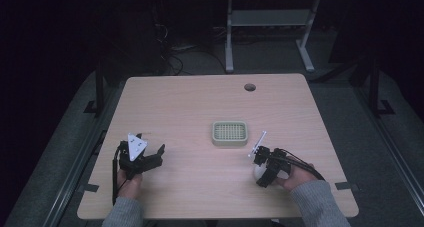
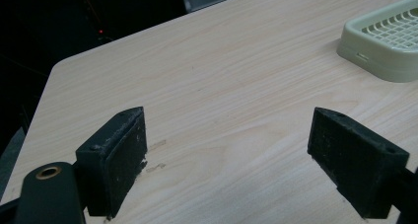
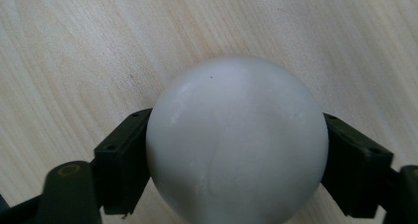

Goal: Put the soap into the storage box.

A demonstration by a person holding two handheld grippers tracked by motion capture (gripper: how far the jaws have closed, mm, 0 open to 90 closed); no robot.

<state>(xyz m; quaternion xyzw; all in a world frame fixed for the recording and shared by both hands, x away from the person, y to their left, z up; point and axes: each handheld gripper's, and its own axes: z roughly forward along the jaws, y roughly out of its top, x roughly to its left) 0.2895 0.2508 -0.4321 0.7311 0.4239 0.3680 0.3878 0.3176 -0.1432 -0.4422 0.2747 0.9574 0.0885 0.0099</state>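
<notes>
Evidently, a handover of work to one side was being set up. At the worktop's (image 1: 200, 102) eight o'clock corner, the left hand-held gripper (image 1: 141, 154) was kept idle with its jaws spread wide and nothing between them, presumably parked clear of the action; through its own view the bare wood and the near corner of the pale slatted tray (image 2: 389, 46) were seen at about two o'clock. At the worktop's centre the tray was found lying flat and seemingly empty, probably as the receiving place. Further on, at five o'clock from the tray and just beside it, the right hand-held gripper (image 1: 263, 168) was closed on a white ball (image 3: 236, 140), each pad (image 3: 123, 160) pressed against opposite sides at its widest girth, so that rolling was prevented.
</notes>
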